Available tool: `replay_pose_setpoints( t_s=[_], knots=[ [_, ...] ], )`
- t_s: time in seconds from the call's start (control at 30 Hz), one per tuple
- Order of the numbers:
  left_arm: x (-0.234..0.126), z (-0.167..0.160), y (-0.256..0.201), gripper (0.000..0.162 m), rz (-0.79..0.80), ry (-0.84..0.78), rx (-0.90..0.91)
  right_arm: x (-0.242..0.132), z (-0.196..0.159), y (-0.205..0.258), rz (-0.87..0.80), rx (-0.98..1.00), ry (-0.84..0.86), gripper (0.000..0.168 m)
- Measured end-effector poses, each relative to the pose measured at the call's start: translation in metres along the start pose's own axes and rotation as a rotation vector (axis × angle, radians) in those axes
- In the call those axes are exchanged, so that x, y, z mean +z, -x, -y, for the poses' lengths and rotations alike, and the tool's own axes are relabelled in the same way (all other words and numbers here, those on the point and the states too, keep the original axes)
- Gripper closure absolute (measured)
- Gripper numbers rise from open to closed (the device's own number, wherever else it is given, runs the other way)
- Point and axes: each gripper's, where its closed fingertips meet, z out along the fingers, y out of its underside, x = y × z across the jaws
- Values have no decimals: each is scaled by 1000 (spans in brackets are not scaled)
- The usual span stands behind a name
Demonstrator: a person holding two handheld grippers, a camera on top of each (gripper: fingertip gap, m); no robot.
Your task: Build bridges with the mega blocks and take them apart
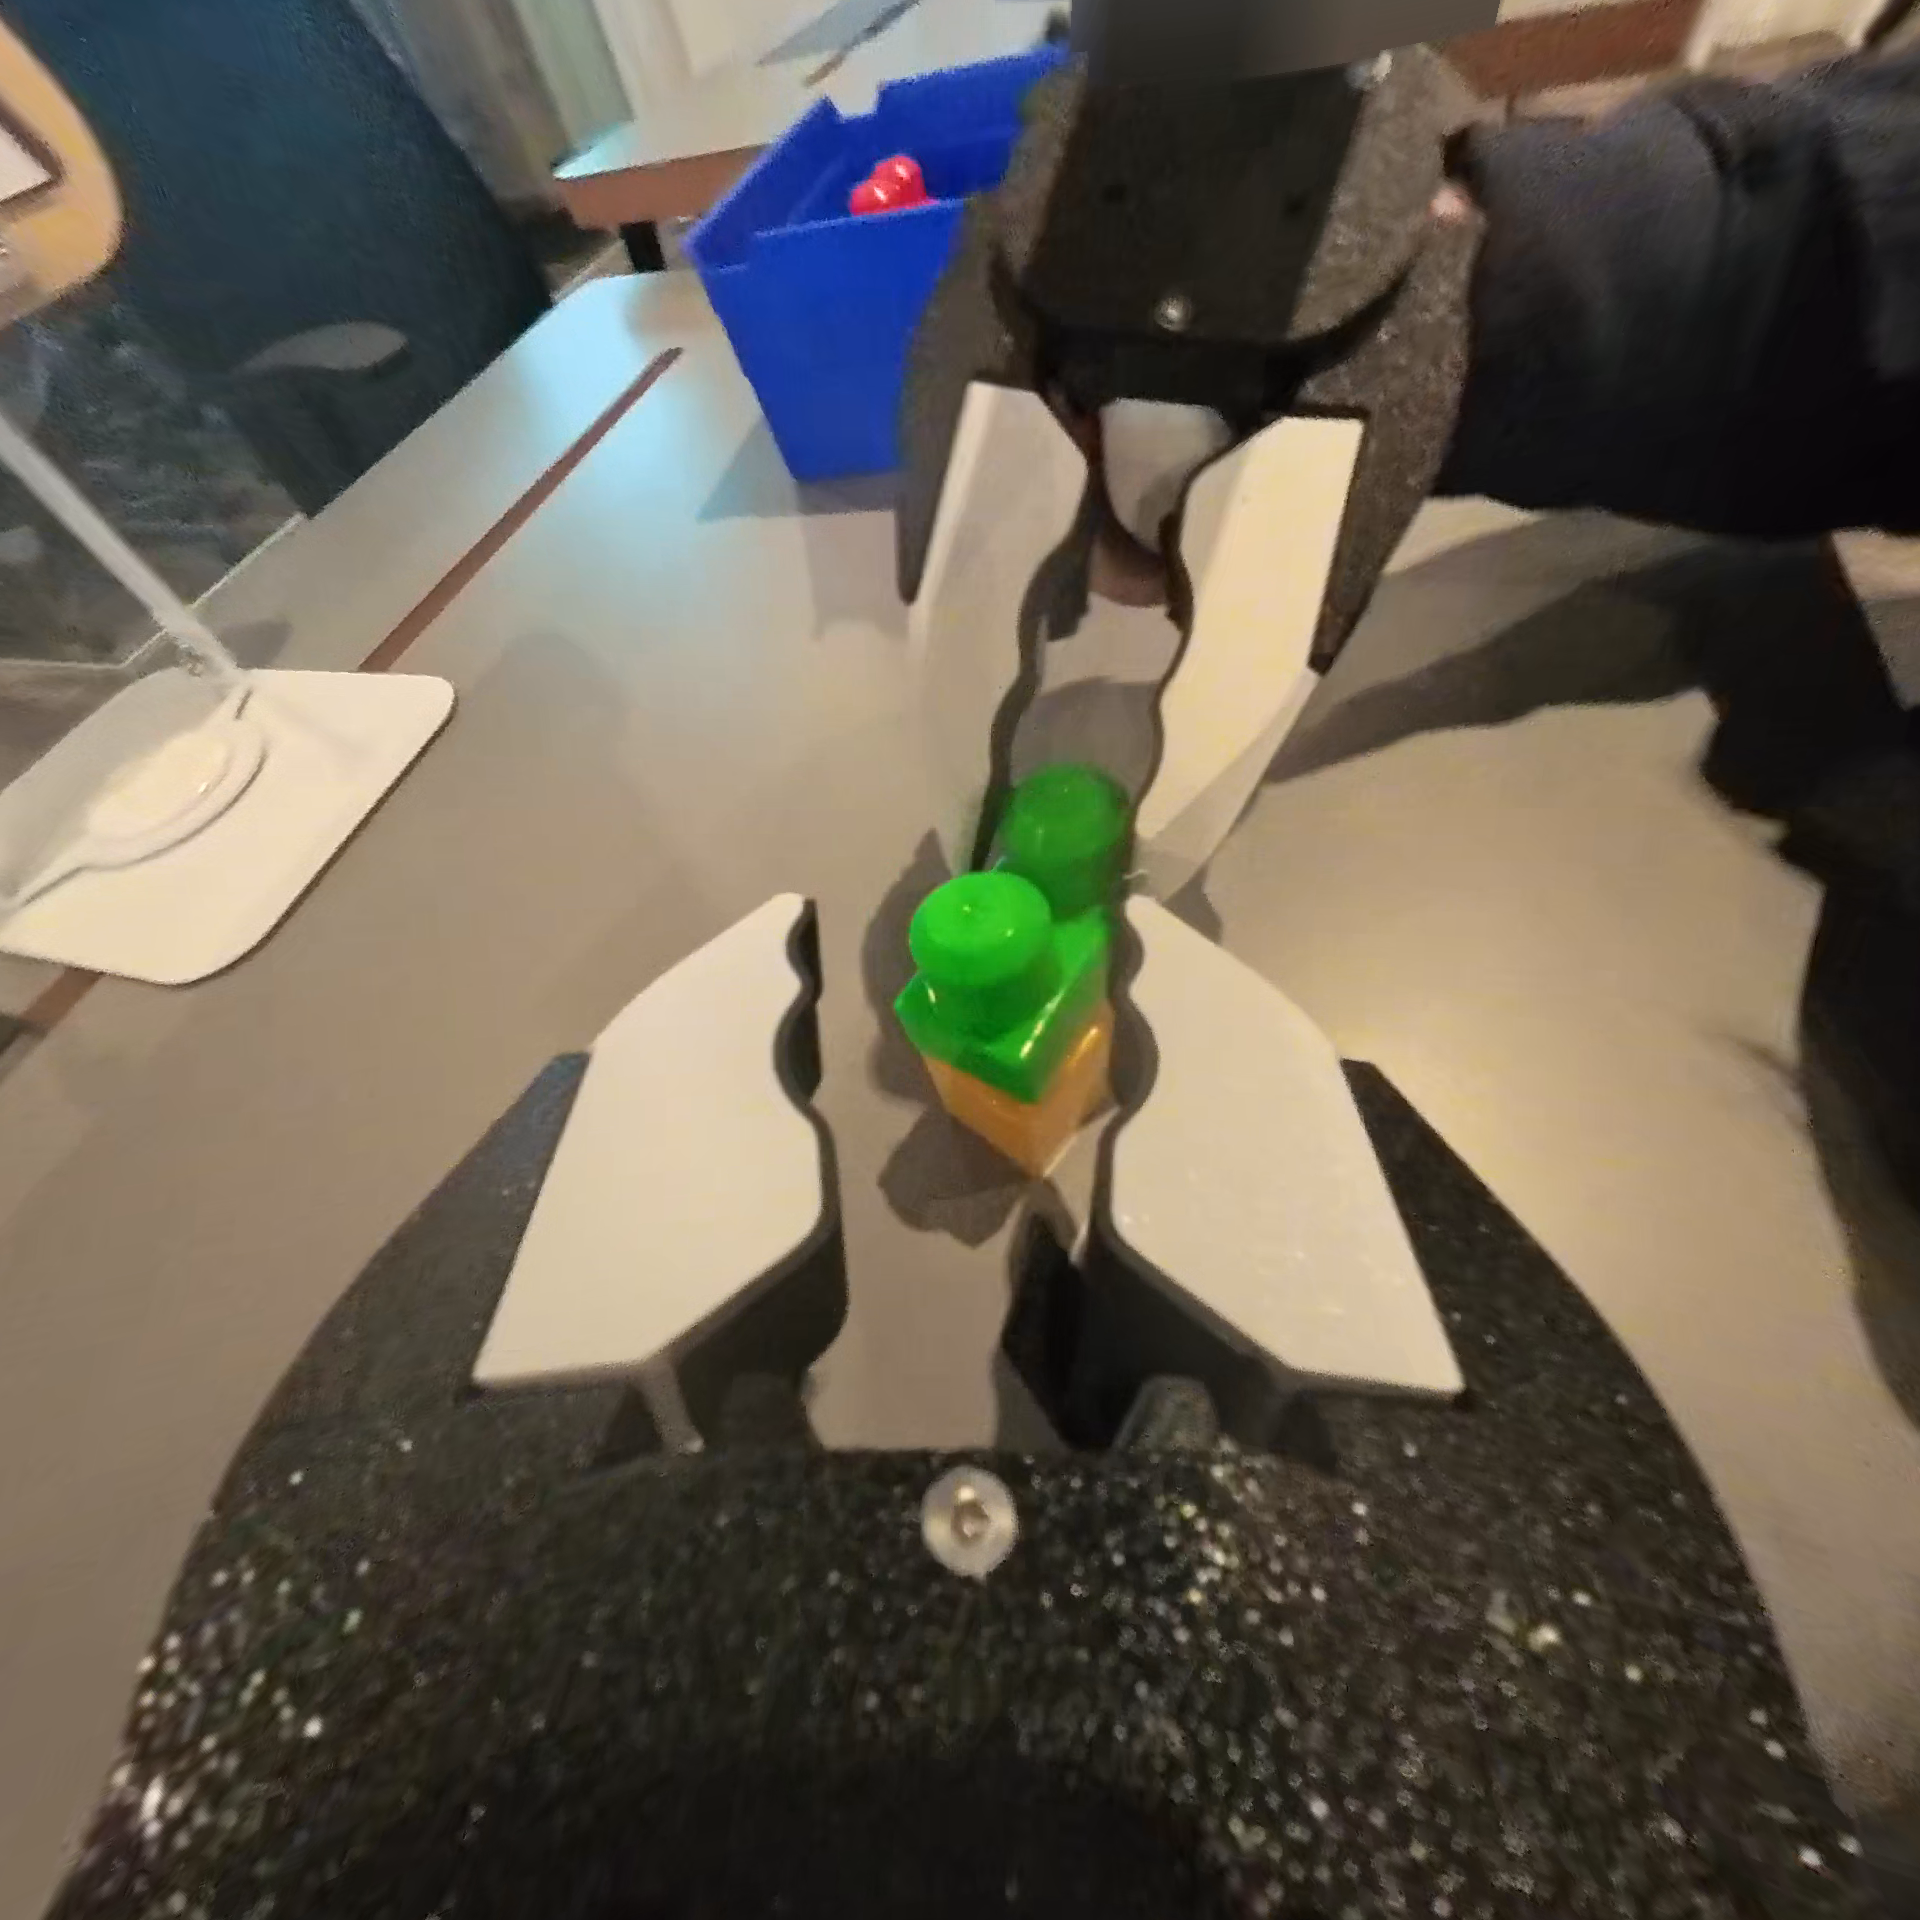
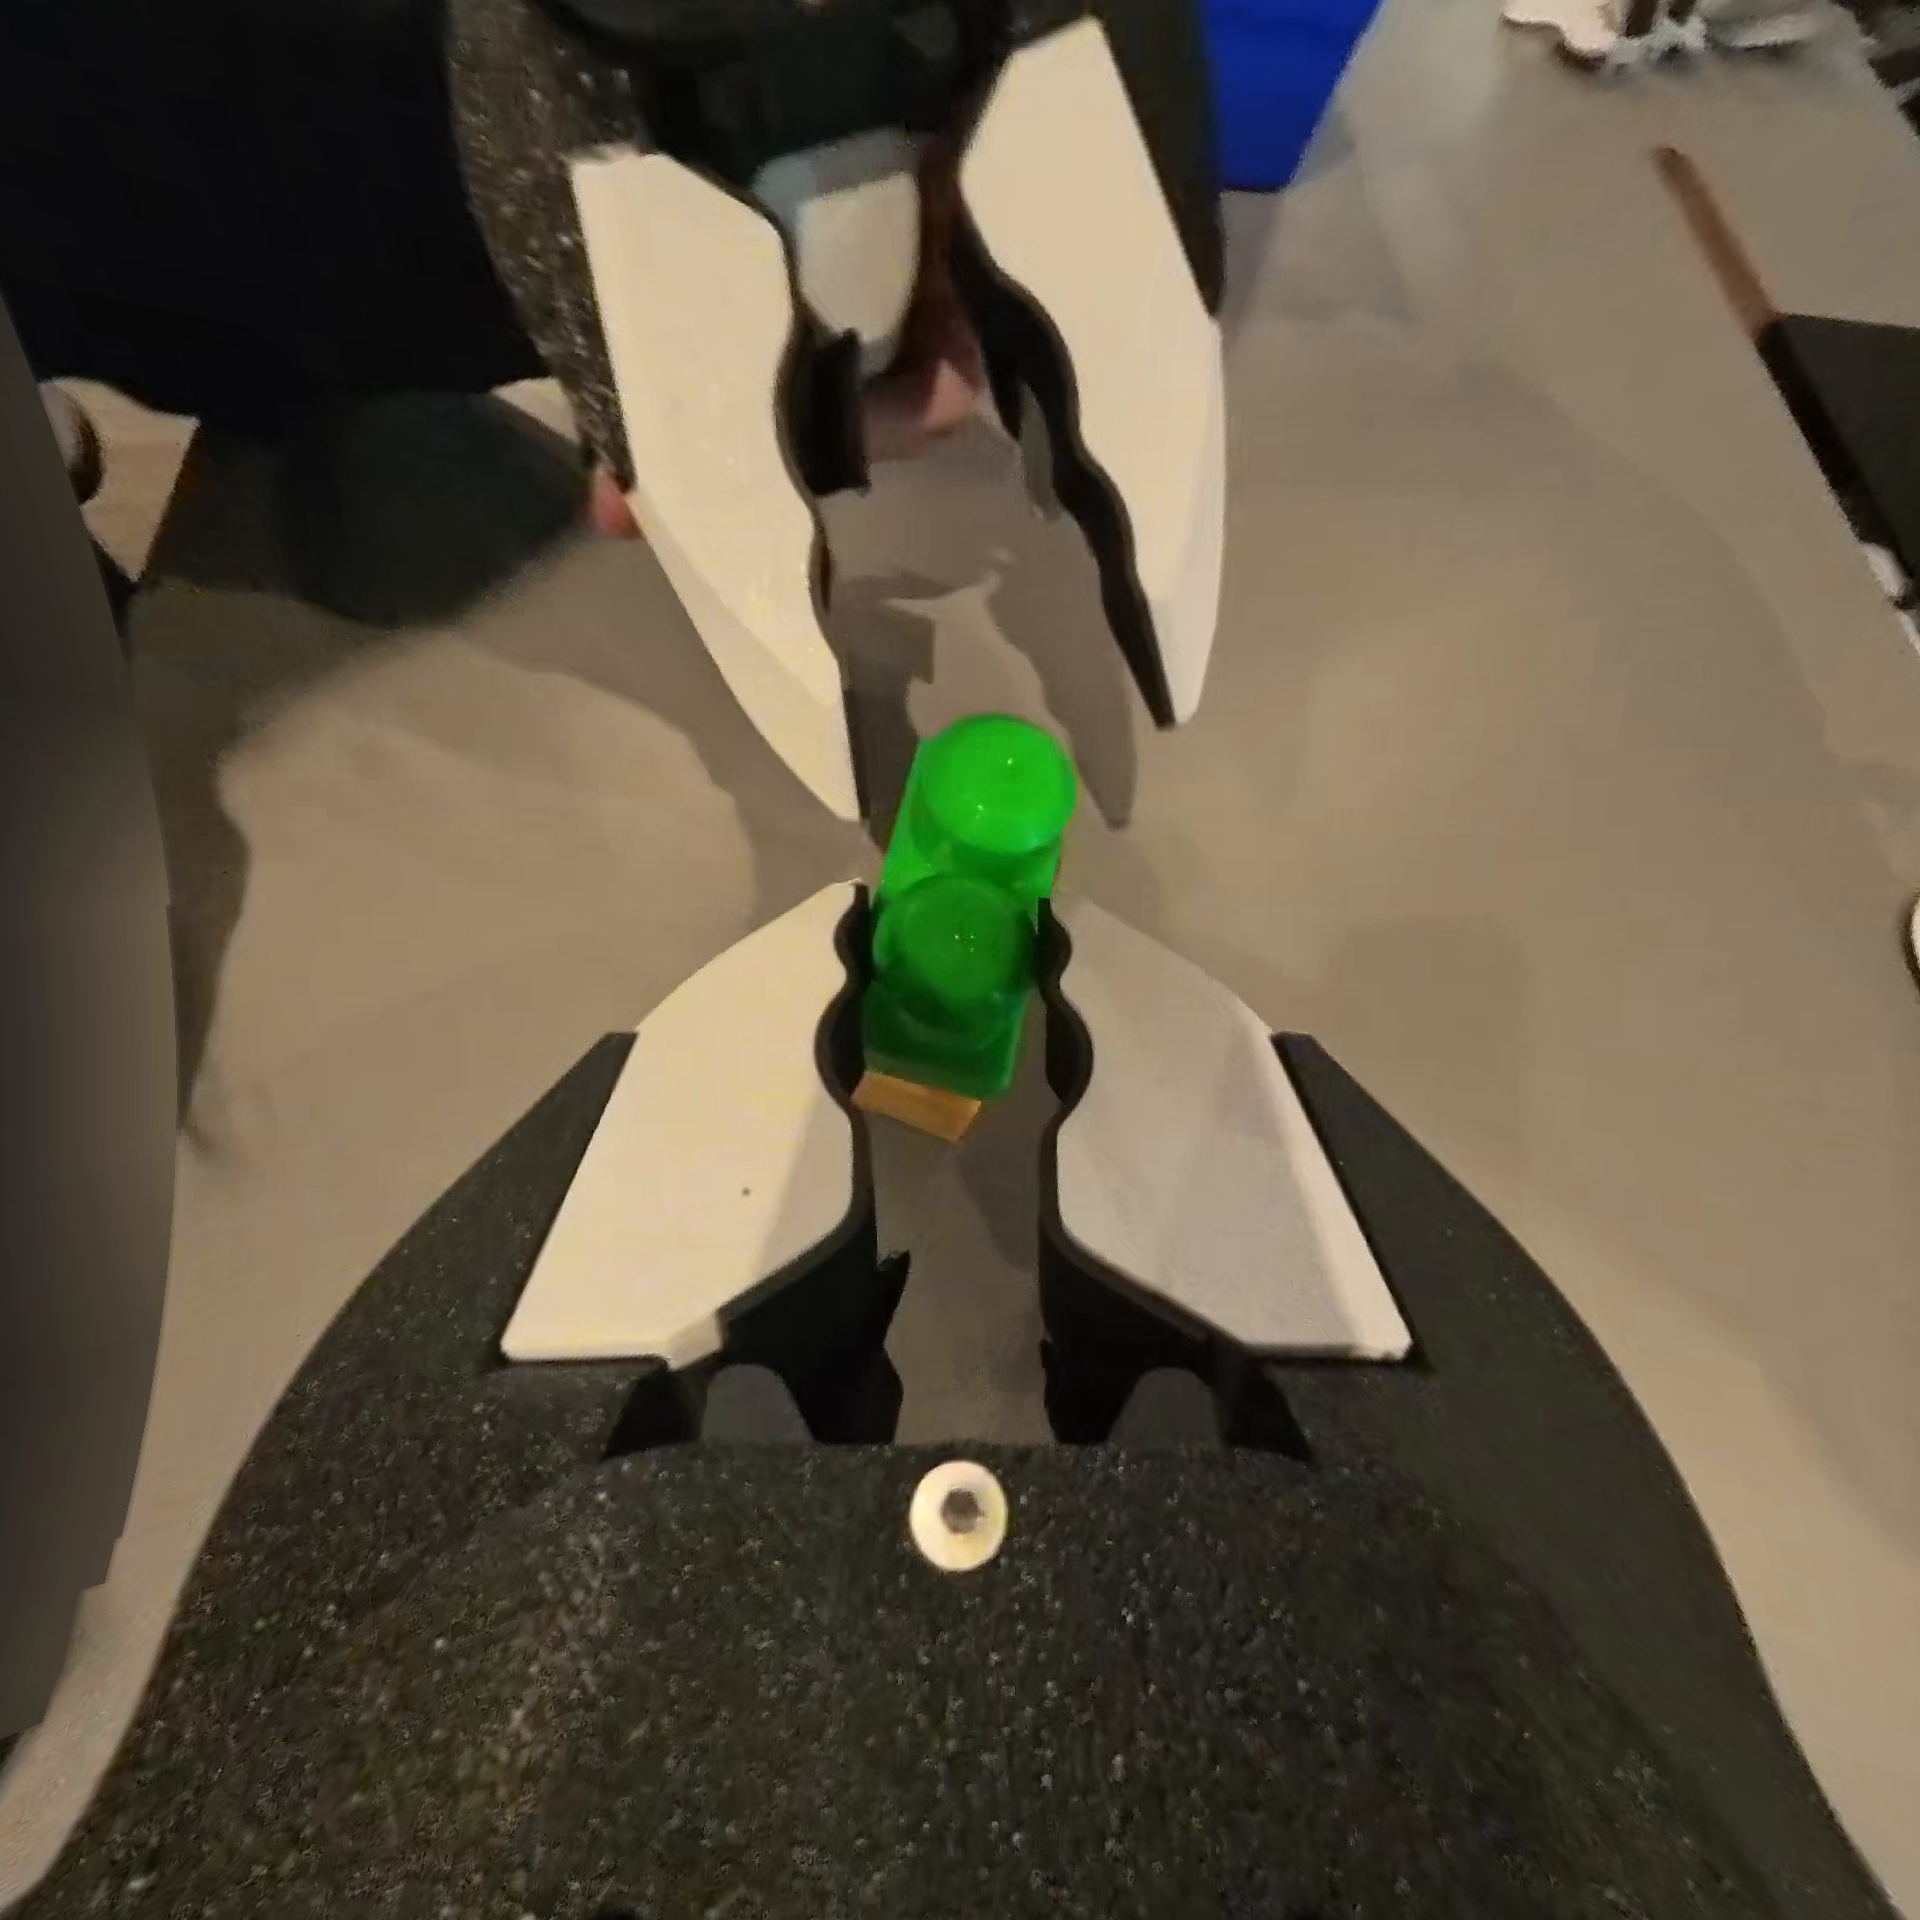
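A green two-stud block (image 1: 997, 997) sits on an orange block (image 1: 1023, 1107) on the grey table (image 1: 416, 1143). My left gripper (image 1: 968, 914) is open and straddles the near end of the stack, with a gap on its left side. My right gripper (image 1: 1070, 831) comes in from the opposite side, and its tips are around the far stud. In the right wrist view my right gripper (image 2: 951, 909) is shut on the green block (image 2: 961, 935). The orange block (image 2: 914, 1107) shows just below it. The open left gripper (image 2: 1003, 764) faces it.
A blue bin (image 1: 831, 312) with a red block (image 1: 885, 187) in it stands at the far side of the table. A white base plate (image 1: 208, 821) holding a clear sheet is at the left. A dark sleeve (image 1: 1662, 312) is at the right. The grippers are tip to tip, or close to it.
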Motion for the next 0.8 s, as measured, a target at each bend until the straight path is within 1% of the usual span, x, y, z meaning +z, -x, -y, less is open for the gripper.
replay_pose_setpoints(
  t_s=[0.1, 0.17, 0.23, 0.37, 0.57, 0.8],
  knots=[
    [4, -5, 0, 114, -56, 42, 32, -1, 1, -1, 31, -1, 15, 138],
    [2, -5, 1, 115, -94, 31, 12, -6, 4, -3, 6, 11, -2, 134],
    [0, -4, 2, 120, -124, 13, -7, -14, 9, -3, -24, 34, -54, 133],
    [5, -2, 0, 124, -153, 20, 10, -23, 8, -5, -83, 78, -102, 131],
    [16, -1, -3, 130, -184, 45, 49, -21, 2, -9, -138, 69, -83, 144],
    [16, -2, -4, 135, -241, 41, 38, -19, 2, -8, -142, 68, -62, 146]
  ],
)
